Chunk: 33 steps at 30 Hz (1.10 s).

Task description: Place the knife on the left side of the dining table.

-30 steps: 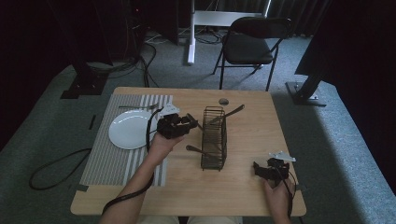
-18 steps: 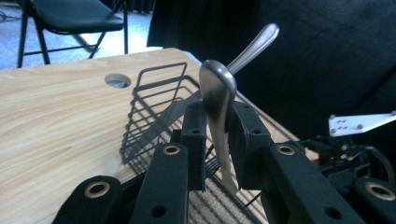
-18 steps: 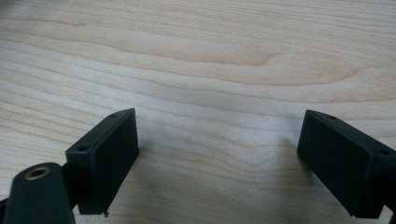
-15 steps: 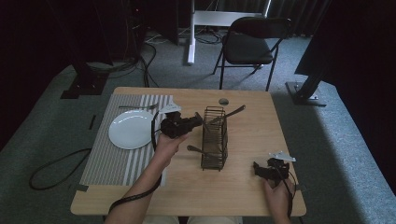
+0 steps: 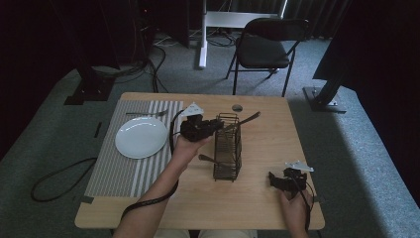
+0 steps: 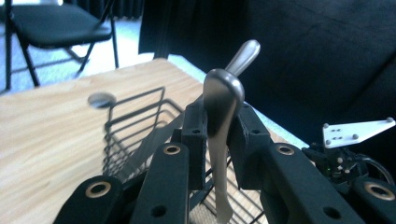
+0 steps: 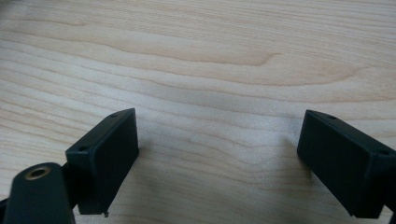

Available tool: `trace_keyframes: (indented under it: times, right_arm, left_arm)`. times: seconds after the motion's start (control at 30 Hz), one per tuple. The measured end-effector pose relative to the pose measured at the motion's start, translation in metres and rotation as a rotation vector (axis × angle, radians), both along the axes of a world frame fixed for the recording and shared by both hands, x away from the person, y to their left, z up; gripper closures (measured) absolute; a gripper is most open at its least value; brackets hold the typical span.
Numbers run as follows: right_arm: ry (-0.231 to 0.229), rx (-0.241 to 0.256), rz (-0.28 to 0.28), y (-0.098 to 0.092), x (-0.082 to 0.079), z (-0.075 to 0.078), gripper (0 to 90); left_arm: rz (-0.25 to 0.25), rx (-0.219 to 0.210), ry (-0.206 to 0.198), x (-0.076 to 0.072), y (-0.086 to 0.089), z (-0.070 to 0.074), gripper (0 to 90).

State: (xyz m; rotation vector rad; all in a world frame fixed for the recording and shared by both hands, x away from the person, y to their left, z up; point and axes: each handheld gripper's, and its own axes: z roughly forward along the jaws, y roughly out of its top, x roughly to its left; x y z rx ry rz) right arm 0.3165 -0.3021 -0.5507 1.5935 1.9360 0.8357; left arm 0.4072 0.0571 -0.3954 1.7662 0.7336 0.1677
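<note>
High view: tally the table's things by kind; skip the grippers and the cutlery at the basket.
mat: 1
plate: 1
fork: 1
basket: 1
disc: 1
Total: 5
</note>
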Motion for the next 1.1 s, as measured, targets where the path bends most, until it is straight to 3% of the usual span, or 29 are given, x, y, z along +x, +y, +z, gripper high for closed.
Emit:
trace_keyframes:
  times: [0.03, 0.07, 0.23, 0.4, 0.5, 0.6, 0.97, 1.1]
  right_arm:
    - [0.000, 0.000, 0.000, 0.000, 0.000, 0.000, 11.6]
    - [0.000, 0.000, 0.000, 0.000, 0.000, 0.000, 11.6]
    - [0.000, 0.000, 0.000, 0.000, 0.000, 0.000, 11.6]
    - [0.001, 0.003, -0.002, 0.000, 0.000, 0.000, 11.6]
    - [0.001, 0.003, -0.002, 0.000, 0.000, 0.000, 11.6]
    - [0.001, 0.003, -0.002, 0.000, 0.000, 0.000, 11.6]
    - [0.001, 0.003, -0.002, 0.000, 0.000, 0.000, 11.7]
    - [0.000, 0.001, -0.001, 0.000, 0.000, 0.000, 11.6]
  left_arm:
    - [0.000, 0.000, 0.000, 0.000, 0.000, 0.000, 77.4]
    - [-0.041, -0.012, -0.026, 0.000, -0.006, 0.000, 77.4]
    - [-0.042, 0.003, -0.012, 0.005, -0.015, 0.004, 77.5]
    - [-0.092, 0.036, -0.064, 0.003, -0.029, 0.009, 77.6]
    - [-0.122, 0.047, -0.076, 0.004, -0.033, 0.010, 77.5]
    - [-0.127, 0.066, -0.083, 0.004, -0.033, 0.012, 77.8]
    - [-0.097, 0.059, -0.093, 0.001, -0.028, 0.010, 78.5]
    - [-0.087, 0.075, -0.097, -0.002, -0.030, 0.012, 78.6]
